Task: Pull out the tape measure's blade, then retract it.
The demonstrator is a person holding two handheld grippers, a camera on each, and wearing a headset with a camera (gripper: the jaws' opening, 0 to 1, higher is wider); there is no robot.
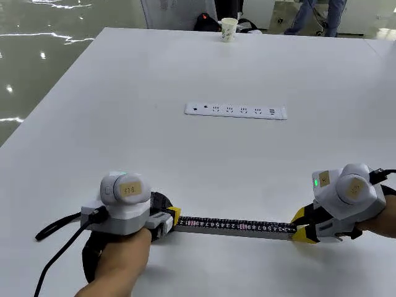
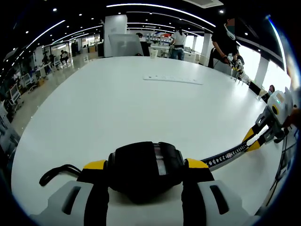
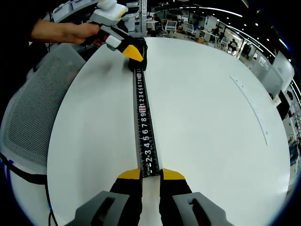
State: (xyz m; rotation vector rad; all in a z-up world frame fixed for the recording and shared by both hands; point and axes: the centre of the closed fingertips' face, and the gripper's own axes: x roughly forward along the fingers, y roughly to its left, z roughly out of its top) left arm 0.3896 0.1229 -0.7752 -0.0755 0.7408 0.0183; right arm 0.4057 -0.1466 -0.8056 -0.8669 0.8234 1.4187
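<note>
Left gripper (image 1: 168, 218) jaws clamp the rounded black tape measure (image 2: 146, 169); right gripper (image 3: 150, 175) jaws pinch its flat blade (image 3: 142, 122).

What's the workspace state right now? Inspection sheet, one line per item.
Surface: white table, flat, bare around the work.
Job's things: tape case at the near edge; blade pulled out, lying flat on the table between the two grippers, numbers up.
Clutter: power strip mid-table; paper cup upright at the far edge. Both are apart from the tape.
Grippers: left gripper shut on the case; right gripper shut on the blade's end.
Cables: black cable trails from the left gripper across the table toward the person.
Surroundings: mesh chair beside the table; people standing beyond it.
</note>
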